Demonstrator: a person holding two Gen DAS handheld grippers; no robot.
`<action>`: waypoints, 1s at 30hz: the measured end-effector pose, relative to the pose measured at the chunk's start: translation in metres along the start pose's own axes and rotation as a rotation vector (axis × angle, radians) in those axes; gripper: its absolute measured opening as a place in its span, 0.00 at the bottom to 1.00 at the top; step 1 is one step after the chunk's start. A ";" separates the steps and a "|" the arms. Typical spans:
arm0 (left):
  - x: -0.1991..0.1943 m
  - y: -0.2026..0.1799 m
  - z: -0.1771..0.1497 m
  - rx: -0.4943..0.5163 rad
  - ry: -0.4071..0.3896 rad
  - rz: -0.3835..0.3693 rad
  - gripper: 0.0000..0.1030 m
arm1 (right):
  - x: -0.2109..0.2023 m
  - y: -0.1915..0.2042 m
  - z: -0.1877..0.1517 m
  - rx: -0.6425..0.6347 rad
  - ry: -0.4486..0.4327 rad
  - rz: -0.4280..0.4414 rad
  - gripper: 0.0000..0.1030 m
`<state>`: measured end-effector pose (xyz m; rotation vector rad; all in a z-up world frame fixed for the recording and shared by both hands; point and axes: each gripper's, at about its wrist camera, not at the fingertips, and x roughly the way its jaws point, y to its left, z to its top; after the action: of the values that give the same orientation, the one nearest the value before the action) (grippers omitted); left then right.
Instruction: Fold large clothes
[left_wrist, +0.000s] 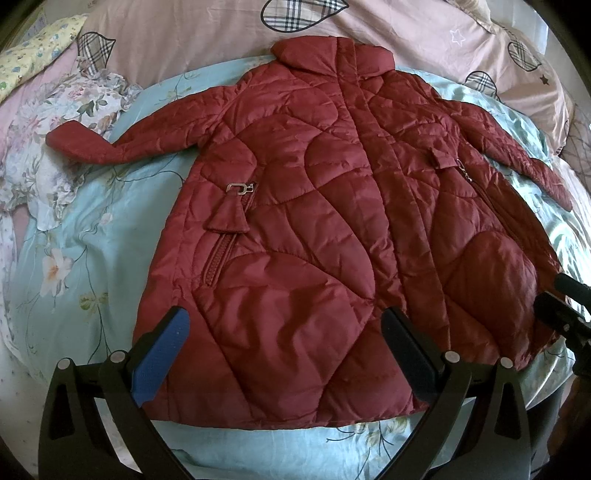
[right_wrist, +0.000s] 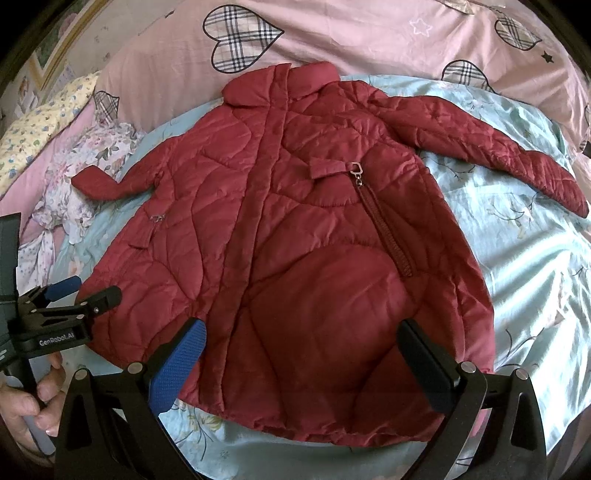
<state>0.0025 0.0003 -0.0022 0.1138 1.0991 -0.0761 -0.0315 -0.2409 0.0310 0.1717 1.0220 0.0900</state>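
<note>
Burgundy quilted coat (left_wrist: 325, 221), puffy and glossy with wavy stitch lines, lies flat and face-up on the bed, collar away from the cameras, both sleeves spread outward. Two zipped pockets with metal pulls slant across its front. Under it is a pale blue floral sheet (left_wrist: 92, 258); beyond, a pink duvet (right_wrist: 369, 33) with plaid hearts. Left hand-held gripper (left_wrist: 286, 343) and right hand-held gripper (right_wrist: 301, 350) hover above the hem, jaws spread wide, pinching nothing.

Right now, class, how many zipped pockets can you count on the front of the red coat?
2. One zipped pocket runs down the coat on the picture's left side of the front closure; the other runs down the right side, each under a small flap with a metal pull. None looks hidden.
</note>
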 end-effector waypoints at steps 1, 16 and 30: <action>0.000 0.000 0.000 0.000 0.001 0.000 1.00 | 0.000 0.001 0.000 0.001 -0.002 0.000 1.00; 0.008 -0.002 0.002 -0.008 -0.020 -0.019 1.00 | 0.001 -0.010 0.004 0.035 -0.019 0.002 1.00; 0.018 0.004 0.018 -0.053 -0.036 -0.085 1.00 | -0.007 -0.072 0.016 0.192 -0.110 0.026 1.00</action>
<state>0.0270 0.0014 -0.0100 0.0184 1.0694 -0.1247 -0.0216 -0.3144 0.0319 0.3606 0.9183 0.0056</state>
